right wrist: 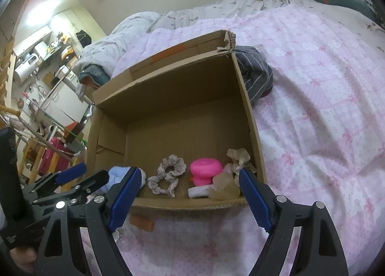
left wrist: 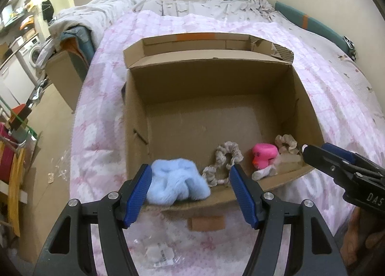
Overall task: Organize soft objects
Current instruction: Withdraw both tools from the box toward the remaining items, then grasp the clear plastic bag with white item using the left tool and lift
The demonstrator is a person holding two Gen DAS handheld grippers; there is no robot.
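An open cardboard box [left wrist: 134, 117] [right wrist: 250, 107] sits on the pink quilt. Along its near wall lie a fluffy light-blue scrunchie [left wrist: 175, 183] [right wrist: 119, 173], a beige patterned scrunchie [left wrist: 222, 163] [right wrist: 168, 175], a pink squishy toy [left wrist: 263, 154] [right wrist: 204, 171], a cream scrunchie [left wrist: 286, 142] [right wrist: 238, 157], a white roll [right wrist: 199, 191] and a translucent amber lump [right wrist: 225, 188]. My left gripper [left wrist: 190, 194] is open, its jaws either side of the blue scrunchie at the box's near edge. My right gripper [right wrist: 190, 197] is open and empty above the near wall; it also shows in the left wrist view [left wrist: 320, 152].
A grey striped garment [right wrist: 255, 71] lies on the quilt beside the box's right wall. A clear plastic wrapper [left wrist: 158, 255] lies on the quilt below the left gripper. A rumpled duvet [left wrist: 101, 11] is piled at the bed's far left. Cluttered furniture stands left of the bed.
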